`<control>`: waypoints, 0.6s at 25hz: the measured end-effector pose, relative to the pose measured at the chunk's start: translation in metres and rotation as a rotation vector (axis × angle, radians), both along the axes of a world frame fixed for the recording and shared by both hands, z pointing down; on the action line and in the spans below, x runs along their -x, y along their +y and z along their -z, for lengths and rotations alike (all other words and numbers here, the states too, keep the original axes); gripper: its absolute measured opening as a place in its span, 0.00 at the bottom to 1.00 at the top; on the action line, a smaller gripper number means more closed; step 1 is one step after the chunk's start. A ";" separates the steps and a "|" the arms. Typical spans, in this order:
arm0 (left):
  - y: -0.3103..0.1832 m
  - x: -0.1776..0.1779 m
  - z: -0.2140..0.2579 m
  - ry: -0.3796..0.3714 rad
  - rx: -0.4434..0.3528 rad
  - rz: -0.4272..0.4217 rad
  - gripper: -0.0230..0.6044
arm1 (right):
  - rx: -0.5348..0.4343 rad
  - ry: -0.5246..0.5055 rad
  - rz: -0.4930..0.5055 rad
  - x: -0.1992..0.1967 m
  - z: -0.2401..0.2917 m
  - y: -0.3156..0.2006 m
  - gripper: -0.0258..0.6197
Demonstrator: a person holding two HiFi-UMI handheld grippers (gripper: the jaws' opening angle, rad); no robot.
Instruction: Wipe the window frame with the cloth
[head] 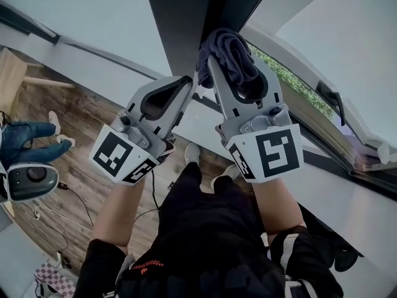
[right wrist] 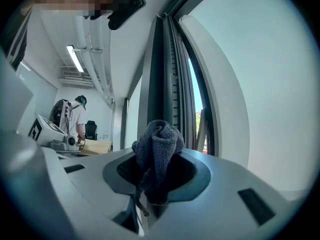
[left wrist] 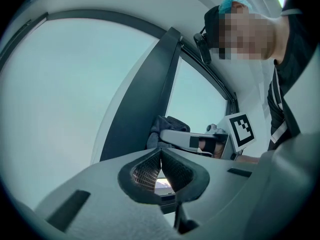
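Note:
A bunched dark grey cloth (head: 228, 56) is clamped in my right gripper (head: 231, 61) and pressed against the dark upright window frame (head: 186, 23). In the right gripper view the cloth (right wrist: 157, 149) bulges out between the jaws, with the frame's dark channels (right wrist: 167, 74) running up just behind it. My left gripper (head: 192, 82) sits just left of the right one, jaws together with nothing between them, tips close to the frame. From the left gripper view, the frame (left wrist: 150, 99) rises ahead and the cloth (left wrist: 162, 126) shows at its right side.
Window glass (head: 99, 11) lies on both sides of the frame. An opened sash with a black handle (head: 332, 95) is at the right, greenery visible outside. A wooden floor (head: 74, 141) lies below, with a seated person's legs (head: 28, 135) at the left.

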State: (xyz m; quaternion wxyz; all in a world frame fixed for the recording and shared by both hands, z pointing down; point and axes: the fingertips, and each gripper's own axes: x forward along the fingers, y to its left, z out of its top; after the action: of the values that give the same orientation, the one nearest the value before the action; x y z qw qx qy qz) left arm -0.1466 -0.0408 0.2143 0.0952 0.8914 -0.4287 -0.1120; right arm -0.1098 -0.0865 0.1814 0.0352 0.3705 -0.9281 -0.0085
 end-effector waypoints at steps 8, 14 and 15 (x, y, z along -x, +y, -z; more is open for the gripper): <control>0.004 -0.006 -0.040 -0.008 0.064 -0.006 0.07 | 0.085 0.022 -0.013 -0.004 -0.065 -0.002 0.21; 0.014 -0.002 -0.069 -0.011 0.114 -0.002 0.07 | 0.137 0.025 -0.038 -0.002 -0.103 -0.004 0.21; 0.016 -0.001 -0.073 -0.010 0.121 -0.003 0.07 | 0.145 0.023 -0.043 -0.001 -0.109 -0.004 0.21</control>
State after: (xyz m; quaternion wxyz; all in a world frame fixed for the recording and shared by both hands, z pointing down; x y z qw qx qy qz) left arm -0.1456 -0.0248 0.2873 0.1466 0.8852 -0.4339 -0.0812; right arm -0.1087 -0.0902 0.2906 0.0730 0.3865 -0.9177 0.0555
